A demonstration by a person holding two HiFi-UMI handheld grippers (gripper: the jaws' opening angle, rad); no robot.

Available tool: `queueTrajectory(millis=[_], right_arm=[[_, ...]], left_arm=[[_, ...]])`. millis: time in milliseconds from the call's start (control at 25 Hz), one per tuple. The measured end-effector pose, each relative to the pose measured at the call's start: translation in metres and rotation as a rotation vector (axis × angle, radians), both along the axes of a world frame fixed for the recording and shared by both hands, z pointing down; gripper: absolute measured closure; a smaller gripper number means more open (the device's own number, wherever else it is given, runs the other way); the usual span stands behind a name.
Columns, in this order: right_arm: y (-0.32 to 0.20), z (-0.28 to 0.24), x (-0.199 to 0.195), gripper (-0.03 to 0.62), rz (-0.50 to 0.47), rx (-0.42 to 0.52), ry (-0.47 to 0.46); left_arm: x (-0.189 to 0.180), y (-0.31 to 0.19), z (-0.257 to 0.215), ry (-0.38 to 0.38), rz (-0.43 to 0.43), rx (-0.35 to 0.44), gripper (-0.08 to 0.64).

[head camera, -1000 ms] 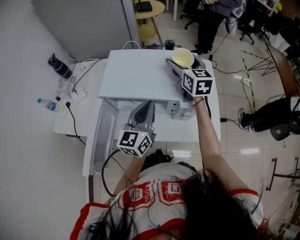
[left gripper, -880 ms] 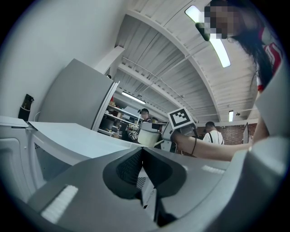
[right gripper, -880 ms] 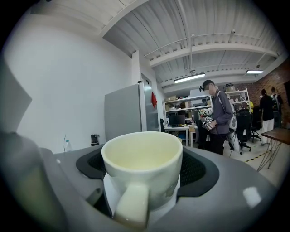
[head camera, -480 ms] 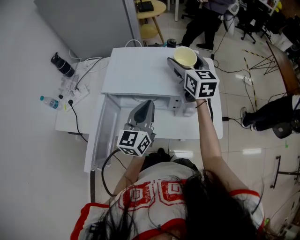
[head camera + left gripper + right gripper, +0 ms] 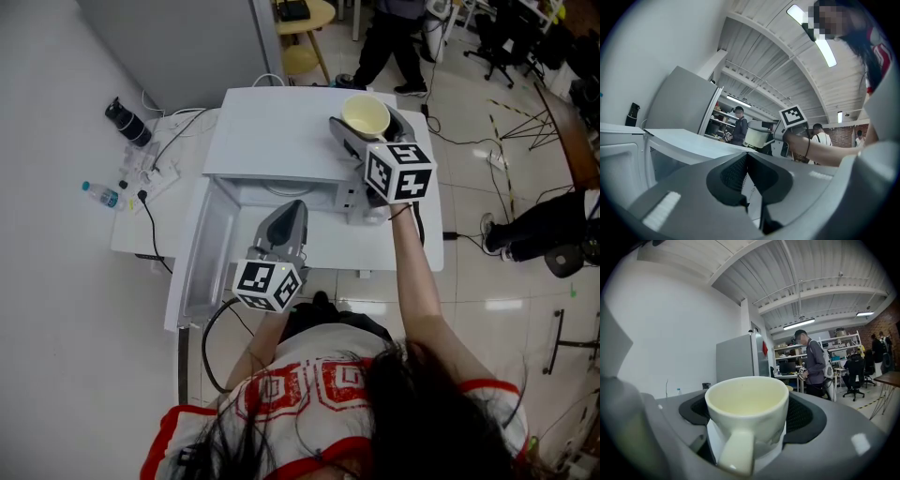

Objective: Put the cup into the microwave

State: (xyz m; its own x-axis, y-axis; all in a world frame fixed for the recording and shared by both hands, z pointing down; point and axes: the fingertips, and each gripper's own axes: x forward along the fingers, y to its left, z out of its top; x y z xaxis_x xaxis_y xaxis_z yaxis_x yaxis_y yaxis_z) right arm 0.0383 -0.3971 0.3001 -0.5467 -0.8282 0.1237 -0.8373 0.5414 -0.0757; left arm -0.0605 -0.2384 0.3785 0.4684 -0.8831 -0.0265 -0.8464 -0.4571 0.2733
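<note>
A cream cup (image 5: pixel 366 114) is held upright between the jaws of my right gripper (image 5: pixel 367 124), above the right rear corner of the white microwave (image 5: pixel 277 141). In the right gripper view the cup (image 5: pixel 747 406) fills the jaws of the right gripper (image 5: pixel 747 427), handle toward the camera, and looks empty. The microwave door (image 5: pixel 202 258) is swung open to the left. My left gripper (image 5: pixel 289 211) sits low in front of the microwave opening. Its jaws are together with nothing in them, as the left gripper view shows around the left gripper (image 5: pixel 747 161).
The microwave stands on a white table (image 5: pixel 141 220) with a dark bottle (image 5: pixel 124 120), a small water bottle (image 5: pixel 101 195) and a power strip with cables (image 5: pixel 155 178) at its left. A round wooden stool (image 5: pixel 305 23) and a walking person (image 5: pixel 389 37) are behind.
The head view has drifted slightly. The right gripper still holds the cup over the microwave's right rear corner, and the left gripper has stayed put. The person behind has walked left.
</note>
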Motion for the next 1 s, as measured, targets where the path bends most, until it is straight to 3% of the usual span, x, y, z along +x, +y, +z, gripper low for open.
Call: queueTrajectory(millis=[1000], right_arm=[[0.064,0.005,0.013,0.137,-0.058,0.007,-0.006]], left_arm=[[0.042,0.063,0.004,-0.043,-0.018,-0.006,0.561]])
